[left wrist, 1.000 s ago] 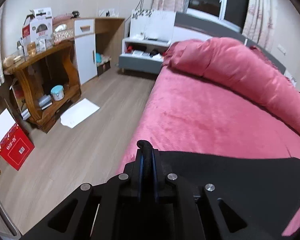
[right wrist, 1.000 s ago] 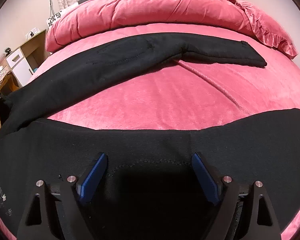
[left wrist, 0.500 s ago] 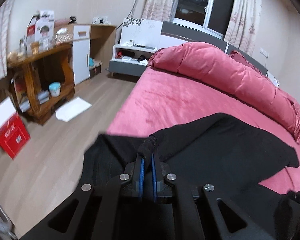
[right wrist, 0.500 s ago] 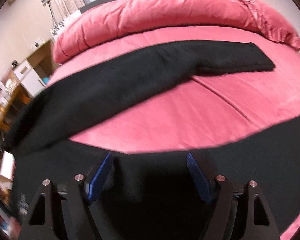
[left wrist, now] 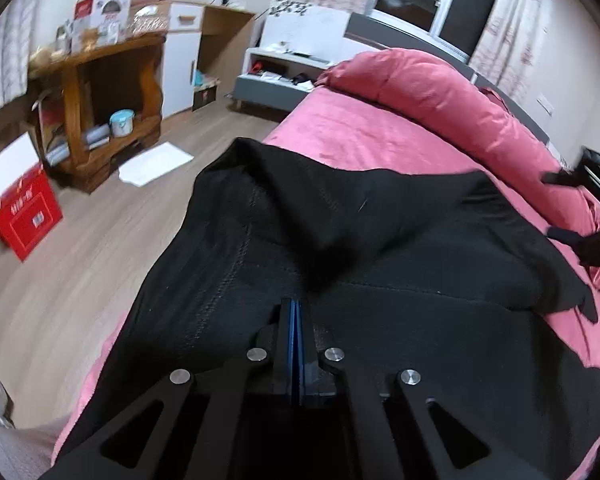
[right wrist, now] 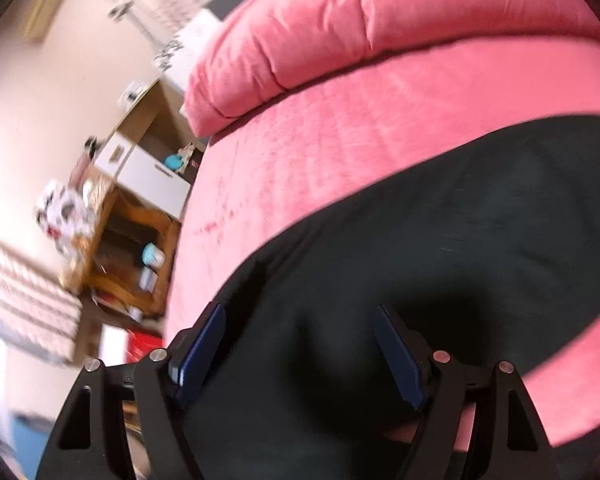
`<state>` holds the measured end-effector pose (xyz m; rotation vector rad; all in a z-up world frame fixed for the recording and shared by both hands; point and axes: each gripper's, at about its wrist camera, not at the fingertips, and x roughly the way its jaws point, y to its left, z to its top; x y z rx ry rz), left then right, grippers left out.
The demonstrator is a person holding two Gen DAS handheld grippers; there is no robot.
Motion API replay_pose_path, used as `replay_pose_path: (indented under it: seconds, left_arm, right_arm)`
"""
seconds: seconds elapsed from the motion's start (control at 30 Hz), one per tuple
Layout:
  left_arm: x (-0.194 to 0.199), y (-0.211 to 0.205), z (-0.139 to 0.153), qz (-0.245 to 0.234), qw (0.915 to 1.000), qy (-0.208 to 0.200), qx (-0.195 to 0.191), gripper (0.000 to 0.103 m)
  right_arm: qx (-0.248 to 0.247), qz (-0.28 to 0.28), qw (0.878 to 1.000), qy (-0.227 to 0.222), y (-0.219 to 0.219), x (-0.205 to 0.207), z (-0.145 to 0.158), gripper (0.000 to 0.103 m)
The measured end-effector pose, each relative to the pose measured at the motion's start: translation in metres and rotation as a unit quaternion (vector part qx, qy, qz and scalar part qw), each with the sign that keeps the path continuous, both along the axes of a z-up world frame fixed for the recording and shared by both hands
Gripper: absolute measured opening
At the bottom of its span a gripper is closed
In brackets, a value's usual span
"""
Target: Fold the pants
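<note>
The black pants (left wrist: 380, 240) lie bunched over the left edge of the pink bed (left wrist: 364, 140). The left gripper (left wrist: 295, 308) is clamped tight, pads together, with pants fabric at its tips. The right gripper (right wrist: 300, 344) hovers over the pants, jaws wide, gripping nothing.

Left gripper (left wrist: 295, 306): a black frame is showing triangular cut-outs, with four round silver screw heads running across its linkage arms; two thin blue pads (left wrist: 290, 344) are lining the inner faces of the black fingers. Right gripper (right wrist: 300, 344): the same black linkage frame with slotted triangular openings is carrying four silver screws, and dark blue pads (right wrist: 204, 348) are covering each finger's inner face.
</note>
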<state>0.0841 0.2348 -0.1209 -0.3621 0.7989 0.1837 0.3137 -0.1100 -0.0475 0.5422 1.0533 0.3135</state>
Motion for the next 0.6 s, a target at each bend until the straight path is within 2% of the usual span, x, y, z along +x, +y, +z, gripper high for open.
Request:
replay_pose_path:
  seconds: [0.1, 0.3, 0.37, 0.4, 0.43, 0.47, 0.5, 0.53, 0.57, 0.6]
  left_arm:
    - [0.000, 0.001, -0.002, -0.002, 1.0000, 0.001, -0.001, 0.000]
    - [-0.003, 0.003, -0.004, -0.017, 0.9996, -0.007, -0.022, 0.000]
    - [-0.002, 0.002, -0.006, -0.019, 0.9995, -0.004, -0.026, 0.001]
    - [-0.002, 0.002, -0.006, -0.020, 0.9994, -0.005, -0.027, 0.002]
    - [-0.002, 0.003, -0.006, -0.023, 0.9991, -0.009, -0.033, 0.005]
    - [-0.003, 0.005, -0.006, -0.027, 0.9986, -0.013, -0.044, 0.007]
    - [-0.003, 0.007, -0.005, -0.032, 0.9977, -0.017, -0.057, 0.015]
    - [-0.003, 0.011, -0.003, -0.040, 0.9956, -0.020, -0.082, 0.027]
    - [-0.002, 0.014, 0.000, -0.046, 0.9926, -0.022, -0.110, 0.034]
    - [-0.003, 0.019, 0.004, -0.047, 0.9872, -0.032, -0.149, 0.045]
  right_arm:
    - [0.051, -0.035, 0.997, 0.043, 0.016, 0.037, -0.014, 0.078]
    - [0.085, -0.041, 0.992, 0.083, 0.053, 0.072, -0.035, 0.078]
    - [0.078, -0.032, 0.991, 0.101, 0.068, 0.083, -0.043, 0.074]
    - [0.071, -0.025, 0.991, 0.110, 0.077, 0.086, -0.049, 0.061]
    - [0.068, -0.020, 0.991, 0.115, 0.081, 0.088, -0.052, 0.041]
    - [0.068, -0.012, 0.991, 0.119, 0.085, 0.087, -0.057, 0.031]
    - [0.065, 0.000, 0.991, 0.120, 0.089, 0.086, -0.060, 0.016]
    - [0.059, 0.006, 0.991, 0.117, 0.090, 0.084, -0.062, 0.010]
    - [0.052, 0.014, 0.993, 0.109, 0.090, 0.078, -0.061, 0.010]
    - [0.052, 0.021, 0.994, 0.094, 0.089, 0.070, -0.059, 0.009]
